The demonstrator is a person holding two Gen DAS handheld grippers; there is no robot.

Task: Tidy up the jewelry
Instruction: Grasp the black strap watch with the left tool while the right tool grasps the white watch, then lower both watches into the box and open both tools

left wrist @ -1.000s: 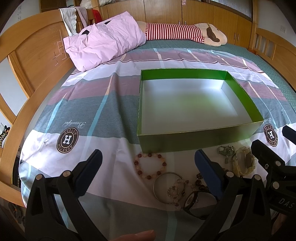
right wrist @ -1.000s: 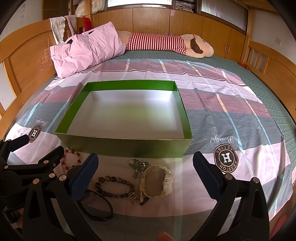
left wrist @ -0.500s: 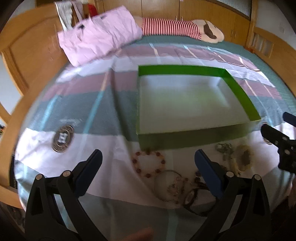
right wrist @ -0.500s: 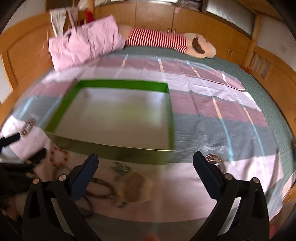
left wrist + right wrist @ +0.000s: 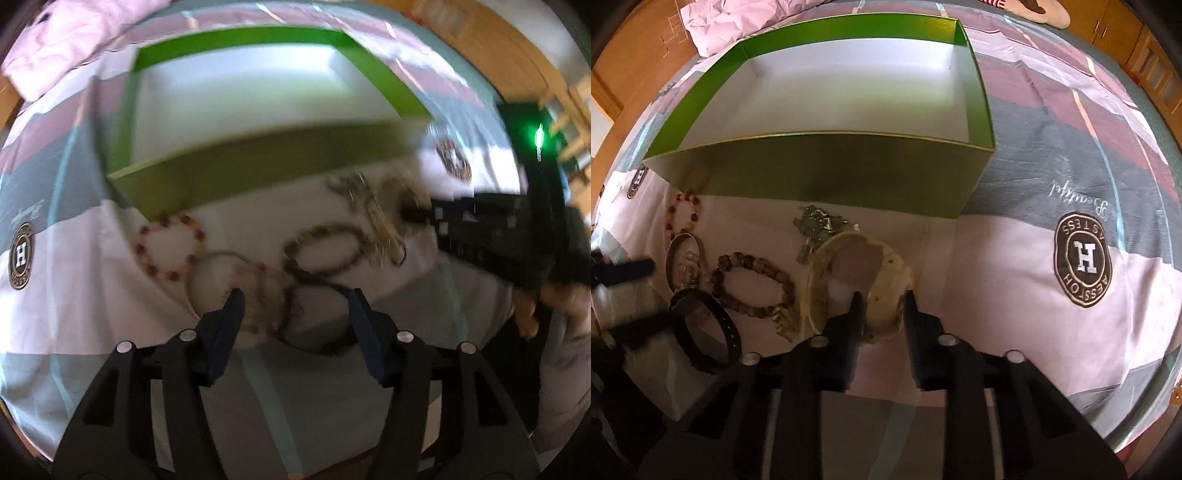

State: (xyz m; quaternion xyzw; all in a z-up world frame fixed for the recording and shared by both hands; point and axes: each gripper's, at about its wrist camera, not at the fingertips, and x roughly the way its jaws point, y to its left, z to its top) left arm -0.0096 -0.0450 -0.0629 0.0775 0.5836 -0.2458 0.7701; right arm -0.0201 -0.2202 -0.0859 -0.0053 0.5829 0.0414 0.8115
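Right gripper point(image 5: 880, 301): fingers narrowed around the near edge of the cream watch point(image 5: 857, 273), one inside the band loop, one outside; whether they are actually pinching it cannot be told. The watch lies on the bedspread point(image 5: 997, 280), just in front of the green box point(image 5: 820, 170).

Left gripper point(image 5: 293, 301): fingers apart, holding nothing, poised above the black band point(image 5: 314, 317) and the silver bangle point(image 5: 214, 277). That view is motion-blurred.

Jewelry on the bedspread, nearest first in the right wrist view:
- black band point(image 5: 705, 332), far left, nearest the camera
- brown stone bracelet point(image 5: 753, 284), between the black band and the watch
- silver bangle point(image 5: 683, 262), overlapping the black band at its near end
- red bead bracelet point(image 5: 683, 214), close to the box's front wall
- a cluster of small metal pieces point(image 5: 818, 225), touching the watch's far side

Green box: open-topped, white inside, nothing visible in it. All jewelry lies outside it, along its front wall.

Beyond the box: a pink pillow point(image 5: 738, 22) against the wooden bed frame point(image 5: 624, 59)
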